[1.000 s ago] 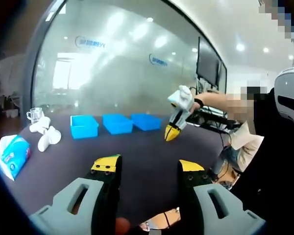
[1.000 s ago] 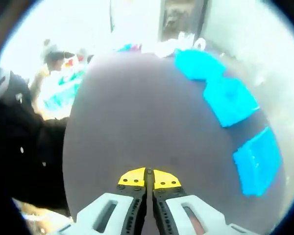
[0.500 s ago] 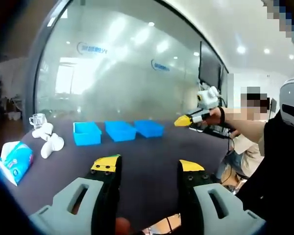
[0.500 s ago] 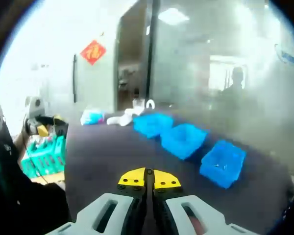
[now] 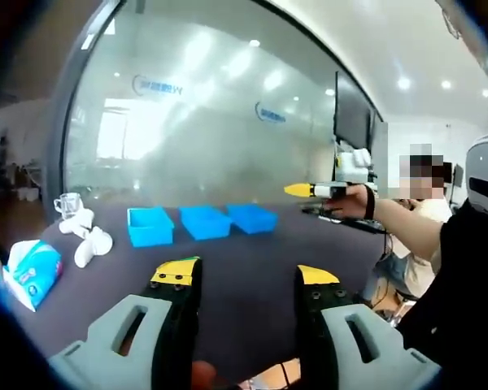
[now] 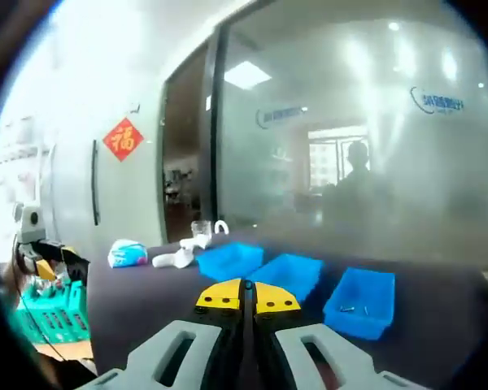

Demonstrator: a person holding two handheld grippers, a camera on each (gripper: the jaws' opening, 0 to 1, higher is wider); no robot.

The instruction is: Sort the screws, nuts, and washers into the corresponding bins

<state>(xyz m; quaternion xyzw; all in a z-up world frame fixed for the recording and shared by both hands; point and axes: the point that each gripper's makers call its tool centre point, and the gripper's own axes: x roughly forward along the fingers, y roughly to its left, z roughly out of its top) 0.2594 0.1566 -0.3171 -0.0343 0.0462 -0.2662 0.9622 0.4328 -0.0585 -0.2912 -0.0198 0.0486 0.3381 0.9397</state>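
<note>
Three blue bins stand in a row on the dark table: in the left gripper view a left bin (image 5: 150, 225), a middle bin (image 5: 205, 221) and a right bin (image 5: 253, 217). In the right gripper view the nearest bin (image 6: 360, 301) holds a few small metal parts, with the other two (image 6: 289, 272) (image 6: 229, 260) beyond it. My left gripper (image 5: 248, 276) is open and empty above the table's near part. My right gripper (image 6: 246, 296) is shut with nothing seen between its jaws; in the left gripper view the right gripper (image 5: 301, 190) is held level in the air, right of the bins.
White plastic pieces (image 5: 87, 240), a glass cup (image 5: 66, 204) and a tissue pack (image 5: 34, 269) lie at the table's left end. A frosted glass wall (image 5: 211, 138) runs behind the table. A green crate (image 6: 53, 317) sits beside the table. A person's arm (image 5: 398, 223) reaches in from the right.
The right gripper rose from pointing down at the table to level, staying shut. The left gripper's view drifted slightly; its jaws stayed open.
</note>
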